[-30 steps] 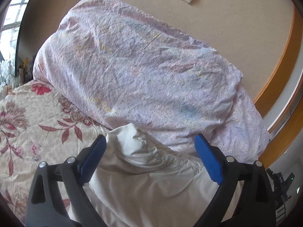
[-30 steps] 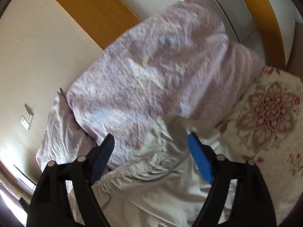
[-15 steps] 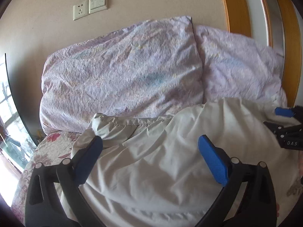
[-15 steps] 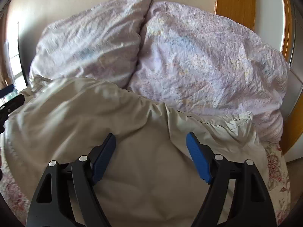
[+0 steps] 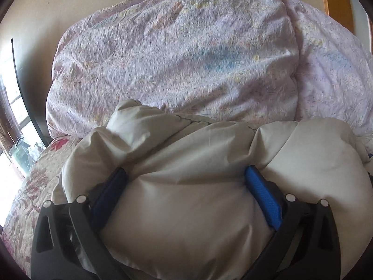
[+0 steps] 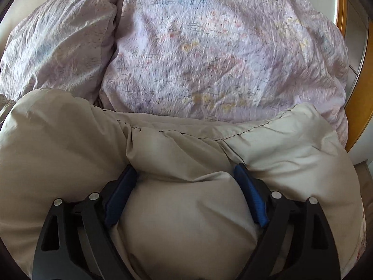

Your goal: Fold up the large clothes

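A puffy beige padded garment (image 5: 186, 210) lies on the bed, its far edge against the pillows. My left gripper (image 5: 184, 175) is open, its blue fingers (image 5: 261, 193) pressed down into the padding, which bulges between them. In the right wrist view the same garment (image 6: 186, 221) fills the lower half. My right gripper (image 6: 184, 170) is open too, its blue fingers (image 6: 249, 193) sunk into the padding on each side of a bulge. A stitched seam (image 6: 186, 133) runs across just beyond the fingers.
Two lilac floral pillows (image 5: 174, 53) (image 6: 221, 51) lean on the beige wall behind the garment. A floral bedspread (image 5: 25, 191) shows at the left. A wooden headboard strip (image 6: 359, 107) is at the right. A window (image 5: 14, 126) is at far left.
Both grippers have moved forward and down onto the garment. The fingers, above the fabric before, now press into the padding, and the garment's far edge sits closer to the pillows.
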